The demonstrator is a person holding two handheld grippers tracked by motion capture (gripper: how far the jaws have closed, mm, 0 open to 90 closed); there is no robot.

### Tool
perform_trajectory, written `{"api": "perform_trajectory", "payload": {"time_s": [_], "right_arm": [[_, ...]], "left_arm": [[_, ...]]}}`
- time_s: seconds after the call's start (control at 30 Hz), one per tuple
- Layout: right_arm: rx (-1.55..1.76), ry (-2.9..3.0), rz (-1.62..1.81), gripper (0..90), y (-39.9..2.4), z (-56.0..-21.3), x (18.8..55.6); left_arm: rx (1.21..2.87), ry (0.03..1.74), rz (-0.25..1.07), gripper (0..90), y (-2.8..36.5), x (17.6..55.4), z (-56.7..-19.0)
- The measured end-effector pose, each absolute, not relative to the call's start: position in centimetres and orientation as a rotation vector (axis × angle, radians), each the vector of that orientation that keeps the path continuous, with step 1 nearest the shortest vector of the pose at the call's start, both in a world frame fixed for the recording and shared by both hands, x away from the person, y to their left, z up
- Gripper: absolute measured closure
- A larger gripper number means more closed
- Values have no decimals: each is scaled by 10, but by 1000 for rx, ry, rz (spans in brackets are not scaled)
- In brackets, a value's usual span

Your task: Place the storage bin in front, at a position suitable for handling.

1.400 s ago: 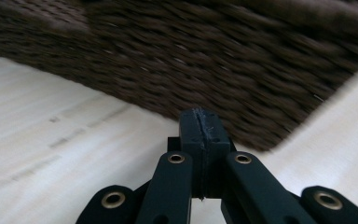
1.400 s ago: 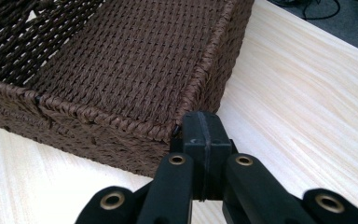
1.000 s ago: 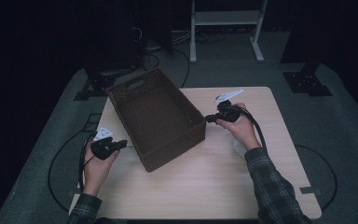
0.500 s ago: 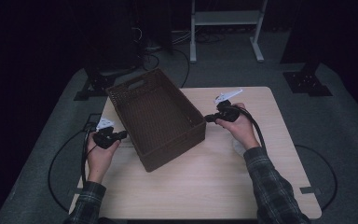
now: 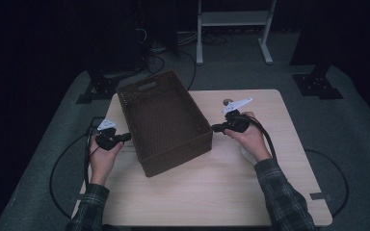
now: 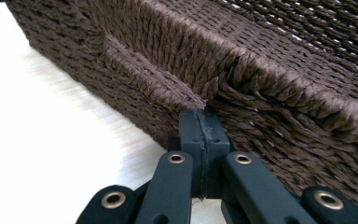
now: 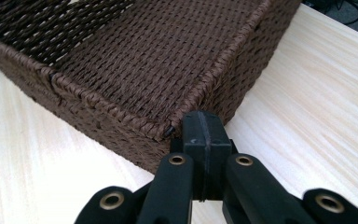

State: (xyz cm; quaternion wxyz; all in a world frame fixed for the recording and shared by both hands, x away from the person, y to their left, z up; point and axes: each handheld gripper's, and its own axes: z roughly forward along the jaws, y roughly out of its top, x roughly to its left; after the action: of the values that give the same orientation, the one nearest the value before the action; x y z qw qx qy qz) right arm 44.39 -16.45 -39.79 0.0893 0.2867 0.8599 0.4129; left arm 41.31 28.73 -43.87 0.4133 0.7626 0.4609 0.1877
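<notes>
High view: a dark brown woven basket (image 5: 164, 120) sits on the light wooden table (image 5: 231, 187), turned at an angle so that one corner points toward the near edge, left of the table's middle. The left gripper (image 5: 125, 138) is held at the basket's left long side, its tips at the wall, with the person's left hand (image 5: 103, 156) behind it and a cable looping off the table's left edge. The right gripper (image 5: 215, 128) is at the basket's right side, near its near-right corner, tips against the wall, held by the right hand (image 5: 248, 137) in a plaid sleeve. Left gripper view: the left gripper (image 6: 200, 122) has its two jaws pressed together with nothing between them, and their tips meet the basket (image 6: 279, 93) just under the near end of the recessed handle slot in the woven wall; the table (image 6: 51, 130) shows bright on the left. Right gripper view: the right gripper (image 7: 203, 124) also has its jaws pressed flat together, empty, their tips touching the basket (image 7: 144, 60) just below the rim at a corner, with the table (image 7: 317, 107) on both sides.
</notes>
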Motion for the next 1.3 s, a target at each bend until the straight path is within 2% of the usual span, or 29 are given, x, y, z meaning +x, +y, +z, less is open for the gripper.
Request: {"api": "perform_trajectory", "payload": {"time_s": [0.73,1.3], "right_arm": [[755,2566,1259,900,-167,-401,397],[621,2631,1253,900,-142,-399,368]], "left_arm": [[1914,1158,445,896,280,437,-438],[1879,1115,429,896,285,441,-433]]}}
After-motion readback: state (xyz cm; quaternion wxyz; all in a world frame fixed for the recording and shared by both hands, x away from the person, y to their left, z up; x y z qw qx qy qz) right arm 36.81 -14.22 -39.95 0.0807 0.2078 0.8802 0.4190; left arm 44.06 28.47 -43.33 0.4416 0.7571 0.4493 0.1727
